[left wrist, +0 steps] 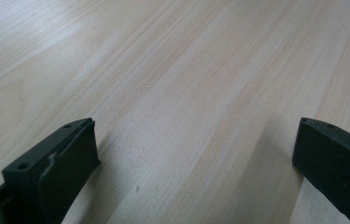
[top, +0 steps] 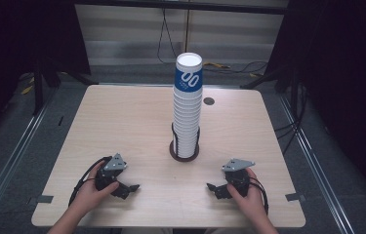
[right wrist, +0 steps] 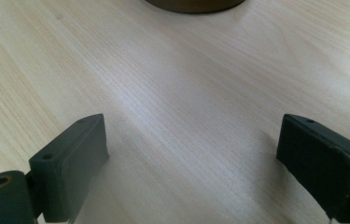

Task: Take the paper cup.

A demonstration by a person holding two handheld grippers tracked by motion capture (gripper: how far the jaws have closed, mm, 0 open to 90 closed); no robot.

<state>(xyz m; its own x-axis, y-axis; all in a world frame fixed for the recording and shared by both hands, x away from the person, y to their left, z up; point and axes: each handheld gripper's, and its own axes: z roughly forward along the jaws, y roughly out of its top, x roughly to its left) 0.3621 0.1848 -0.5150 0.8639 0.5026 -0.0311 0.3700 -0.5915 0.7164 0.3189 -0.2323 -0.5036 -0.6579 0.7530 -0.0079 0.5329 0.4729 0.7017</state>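
A tall stack of white paper cups [top: 187,117], the top one with a blue band, stands in a dark round holder [top: 184,153] at the middle of the wooden table [top: 122,122]. My left gripper [top: 126,188] rests on the table near the front left, a hand around it, jaws wide open [left wrist: 196,154] over bare wood. Near the front right lies my right gripper [top: 214,190], also in a hand, its jaws wide open [right wrist: 191,149] with nothing between them. The brown rim of the holder [right wrist: 193,5] shows at the top of the right gripper view.
A small dark round grommet [top: 209,101] sits in the table behind the stack. Tape patches [top: 44,199] mark the front corners. Cables [top: 229,66] run on the floor beyond the far edge, and dark curtains hang on both sides.
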